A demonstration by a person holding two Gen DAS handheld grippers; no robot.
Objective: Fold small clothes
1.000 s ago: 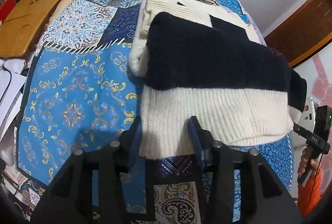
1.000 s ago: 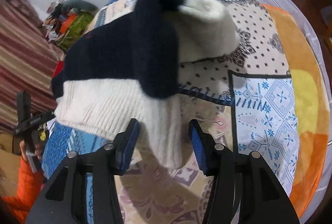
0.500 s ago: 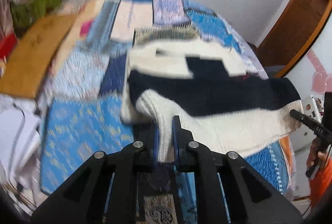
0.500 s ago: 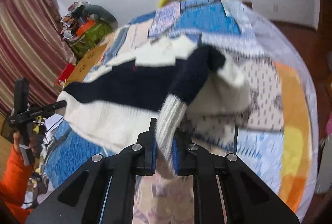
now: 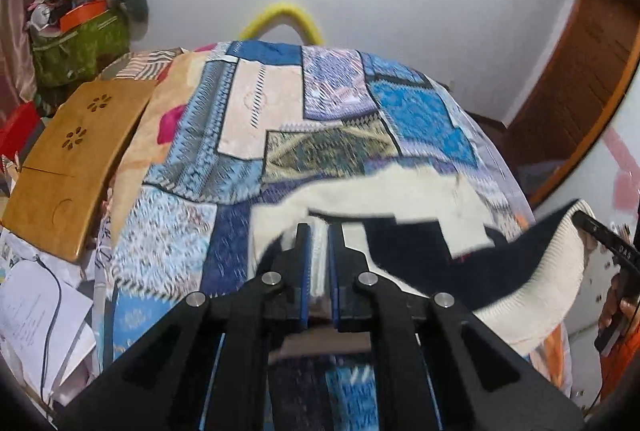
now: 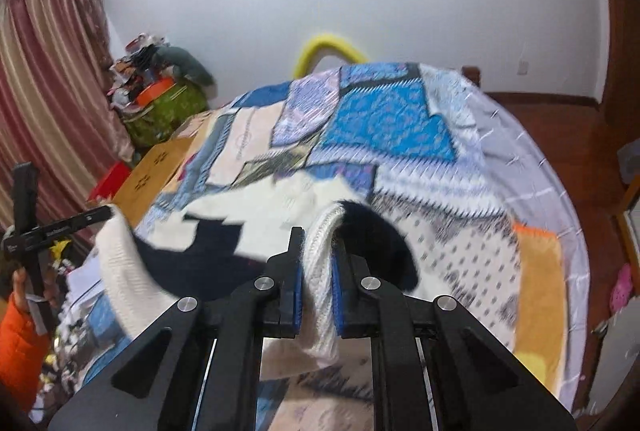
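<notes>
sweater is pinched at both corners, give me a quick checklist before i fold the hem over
1. Left gripper shut on the sweater hem: ok.
2. Right gripper shut on the ribbed hem: ok.
3. Hem lifted off the quilt: ok, it hangs between the jaws.
4. Sweater's far end lying flat on the quilt: cannot tell, blurred.
5. Quilt beyond the sweater free for the fold: ok.
6. Sleeves tucked in: cannot tell.

Two wrist views, angled down, sharing bed (image 5: 256, 151)
</notes>
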